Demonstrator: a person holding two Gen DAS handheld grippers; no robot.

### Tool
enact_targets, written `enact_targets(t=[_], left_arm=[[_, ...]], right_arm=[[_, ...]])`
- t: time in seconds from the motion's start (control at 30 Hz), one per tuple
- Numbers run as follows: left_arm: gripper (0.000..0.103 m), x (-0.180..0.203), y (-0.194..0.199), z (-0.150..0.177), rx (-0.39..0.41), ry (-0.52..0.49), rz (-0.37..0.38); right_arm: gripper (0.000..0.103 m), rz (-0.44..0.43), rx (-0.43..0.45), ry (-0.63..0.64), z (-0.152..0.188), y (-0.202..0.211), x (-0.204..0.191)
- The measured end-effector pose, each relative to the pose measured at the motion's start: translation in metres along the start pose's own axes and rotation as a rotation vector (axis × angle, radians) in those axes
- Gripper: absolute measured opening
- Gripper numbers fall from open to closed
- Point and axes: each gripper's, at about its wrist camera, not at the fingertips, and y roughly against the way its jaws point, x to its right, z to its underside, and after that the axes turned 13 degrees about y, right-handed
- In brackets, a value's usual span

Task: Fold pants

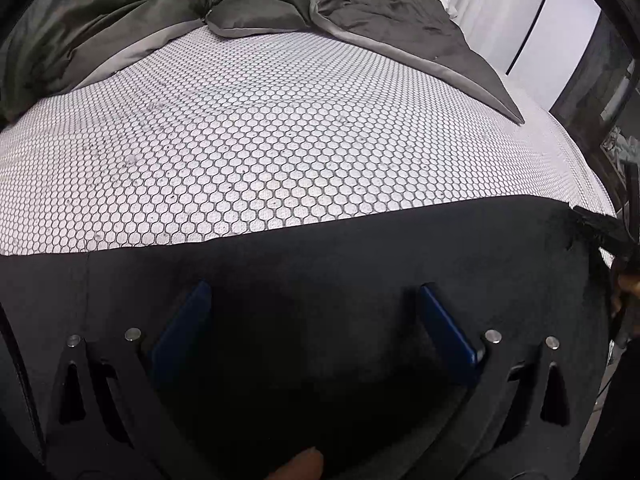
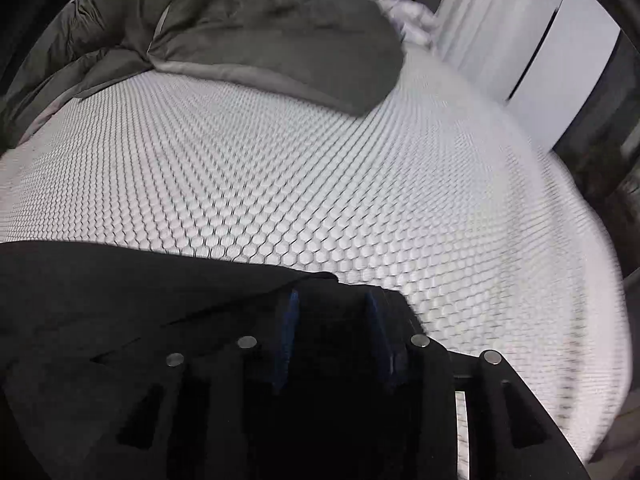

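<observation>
The left claw stands wide above the black pants, its blue pads clear of the cloth. The right claw is narrow, with pants fabric between its pads. The pants lie along the near edge of the honeycomb-patterned bed, a grey duvet heaped beyond.

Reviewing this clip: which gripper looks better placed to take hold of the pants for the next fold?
Probably the right. The right gripper has its jaws narrowed around the pants at their edge on the bed. The left gripper stands wide open over flat cloth, gripping nothing.
</observation>
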Motion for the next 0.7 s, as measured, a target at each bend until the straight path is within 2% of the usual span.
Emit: enact_targets(t=[0.13, 0.23, 0.3, 0.33, 0.37, 0.4, 0.43, 0.5, 0.53, 0.57, 0.63, 0.7], left_arm=[[0.102, -0.002, 0.012, 0.001, 0.009, -0.001, 0.01], [0.102, 0.014, 0.034, 0.011, 0.04, -0.062, 0.064], [0.102, 0.03, 0.045, 0.023, 0.041, -0.128, 0.101], [0.102, 0.039, 0.048, 0.033, 0.034, -0.175, 0.115], [0.102, 0.048, 0.05, 0.043, 0.025, -0.221, 0.116], [0.102, 0.054, 0.051, 0.052, 0.02, -0.248, 0.101], [0.102, 0.059, 0.053, 0.063, 0.011, -0.268, 0.079], [0.102, 0.063, 0.063, 0.076, 0.008, -0.288, 0.105], [0.102, 0.069, 0.074, 0.088, 0.015, -0.304, 0.144], [0.102, 0.074, 0.079, 0.096, 0.017, -0.323, 0.172], [0.102, 0.09, 0.083, 0.113, 0.004, -0.384, 0.208], [0.102, 0.101, 0.076, 0.125, -0.029, -0.428, 0.211]], right_arm=[[0.037, -0.025, 0.115, -0.075, 0.004, 0.044, 0.013], [0.043, -0.002, 0.132, -0.081, 0.018, 0.077, 0.012], [0.049, -0.049, 0.142, -0.047, 0.033, 0.08, -0.006], [0.051, -0.052, 0.112, -0.031, 0.037, 0.068, -0.006], [0.05, -0.014, 0.03, -0.013, 0.041, 0.049, -0.013], [0.05, 0.026, -0.006, 0.002, 0.045, 0.042, -0.017], [0.051, 0.046, 0.006, 0.011, 0.048, 0.049, -0.02], [0.051, 0.062, 0.068, 0.033, 0.05, 0.083, -0.026], [0.06, 0.058, 0.116, 0.018, 0.054, 0.102, -0.028], [0.066, 0.043, 0.159, -0.007, 0.057, 0.115, -0.032], [0.069, -0.048, 0.202, -0.008, 0.067, 0.13, -0.051], [0.069, -0.123, 0.205, 0.105, 0.07, 0.128, -0.088]])
